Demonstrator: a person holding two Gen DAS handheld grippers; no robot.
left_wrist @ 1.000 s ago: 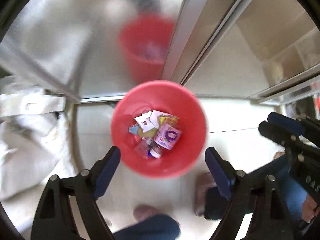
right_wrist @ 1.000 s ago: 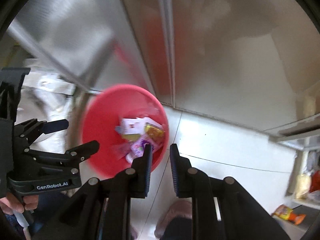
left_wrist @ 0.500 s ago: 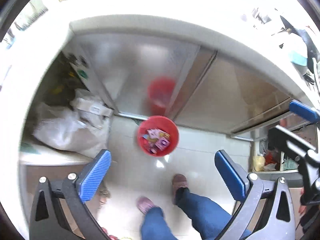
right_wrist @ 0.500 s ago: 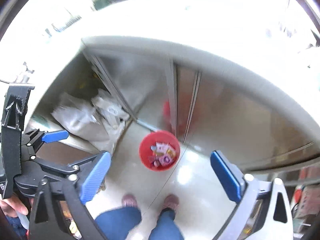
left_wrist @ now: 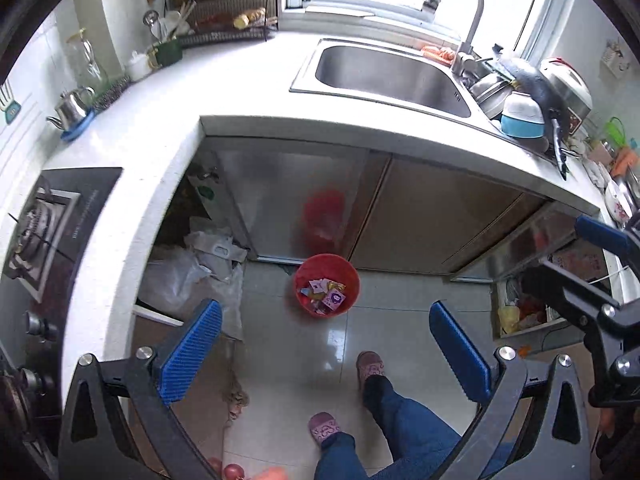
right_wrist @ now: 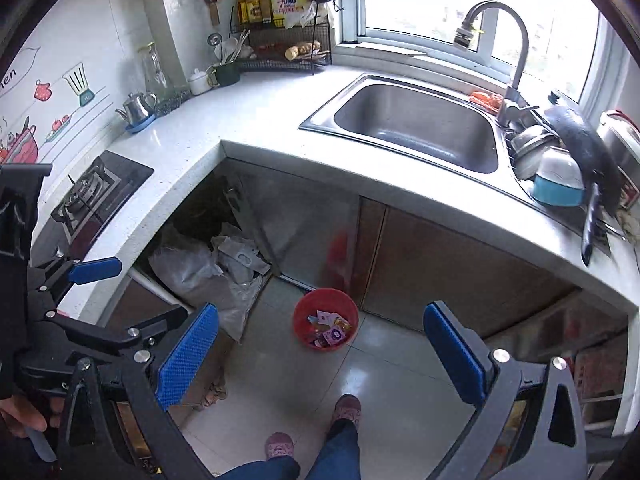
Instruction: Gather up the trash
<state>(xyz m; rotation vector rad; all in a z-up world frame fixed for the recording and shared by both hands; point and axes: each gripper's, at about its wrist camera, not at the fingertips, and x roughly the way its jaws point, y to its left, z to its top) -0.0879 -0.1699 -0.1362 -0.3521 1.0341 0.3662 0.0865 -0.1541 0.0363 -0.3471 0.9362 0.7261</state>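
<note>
One red bin (left_wrist: 327,284) of wrappers (left_wrist: 325,295) stands on the floor; two grippers, left (left_wrist: 325,354) and right (right_wrist: 320,354), hang high above it, both spread wide, holding nothing.

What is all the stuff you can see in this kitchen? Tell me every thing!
bin: one, red, on the floor by the cabinet doors
trash: several wrappers, mixed colours, inside the bin
sink: one, steel, set in the counter under the window
tap: one, silver, behind the sink
kettle: one, silver, on a blue mat near the wall
stove: one, black, on the counter's left end
bowl: one, blue and white, upside down right of the sink
bags: several, grey, in the open cabinet
slippers: two, pink, on the person's feet
left gripper: open, blue pads, empty
right gripper: open, blue pads, empty
</note>
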